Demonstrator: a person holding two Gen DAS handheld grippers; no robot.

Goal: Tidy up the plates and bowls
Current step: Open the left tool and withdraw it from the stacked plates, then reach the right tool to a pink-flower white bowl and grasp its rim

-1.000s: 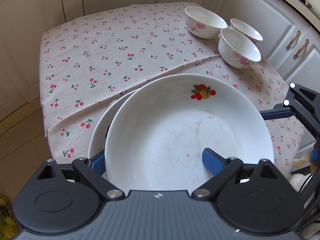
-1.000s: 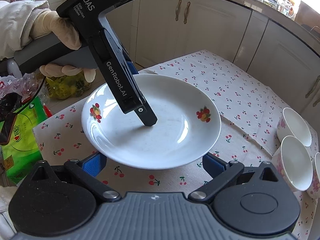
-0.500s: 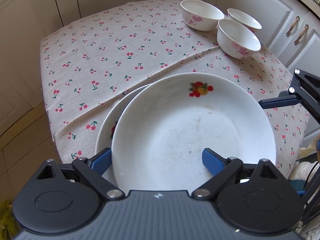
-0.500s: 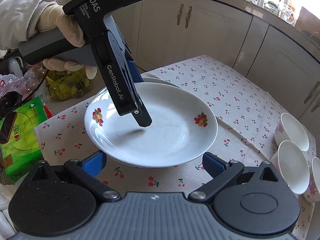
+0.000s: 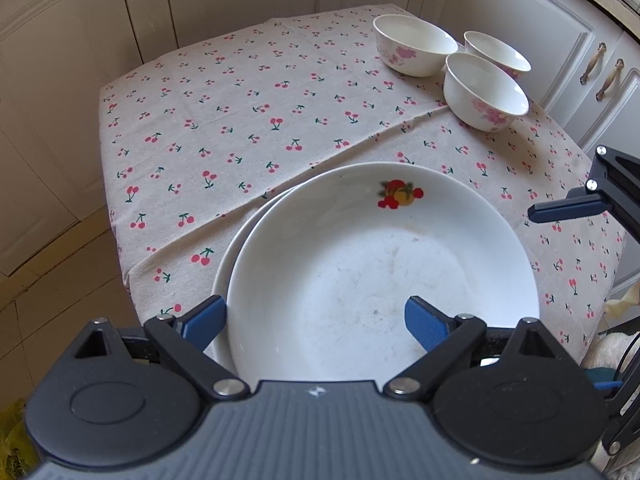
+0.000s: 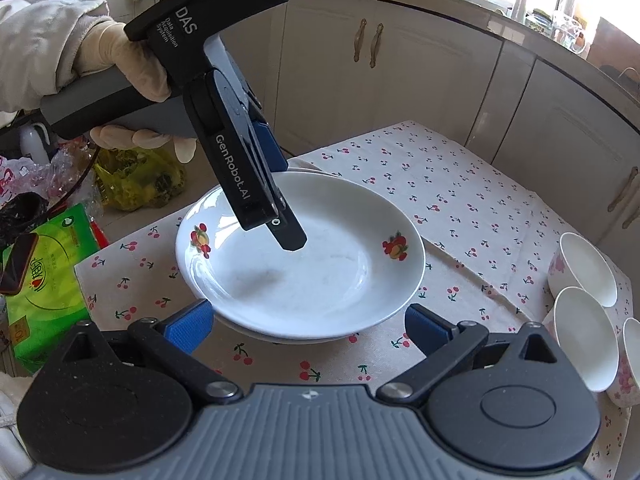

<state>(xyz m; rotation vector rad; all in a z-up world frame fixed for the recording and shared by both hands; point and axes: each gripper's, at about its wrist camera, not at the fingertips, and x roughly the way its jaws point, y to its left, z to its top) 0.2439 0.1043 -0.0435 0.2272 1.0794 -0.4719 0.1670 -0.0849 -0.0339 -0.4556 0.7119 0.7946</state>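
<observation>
Two white plates with fruit prints are stacked at the near corner of the cherry-print tablecloth (image 5: 240, 120); the top plate (image 5: 380, 272) (image 6: 320, 272) covers most of the lower plate (image 5: 224, 268). My left gripper (image 5: 314, 322) (image 6: 286, 206) is open and straddles the top plate's rim, one finger inside the plate and one outside. My right gripper (image 6: 308, 328) is open in front of the stack, its finger (image 5: 568, 208) clear of the plates. Three white bowls with pink flowers (image 5: 484, 92) (image 6: 584, 336) stand together at the far corner.
Cream cabinets (image 5: 540, 40) close in the table on two sides. A gloved hand (image 6: 120, 60) holds the left gripper. A green tissue box (image 6: 44, 280), a phone (image 6: 18, 264) and a yellow bag (image 6: 136, 176) lie beyond the table's left edge.
The top plate looks slightly lower and smaller in both views, and the lower plate's rim now shows beneath it in the right wrist view. Both grippers' jaws stand as wide as before.
</observation>
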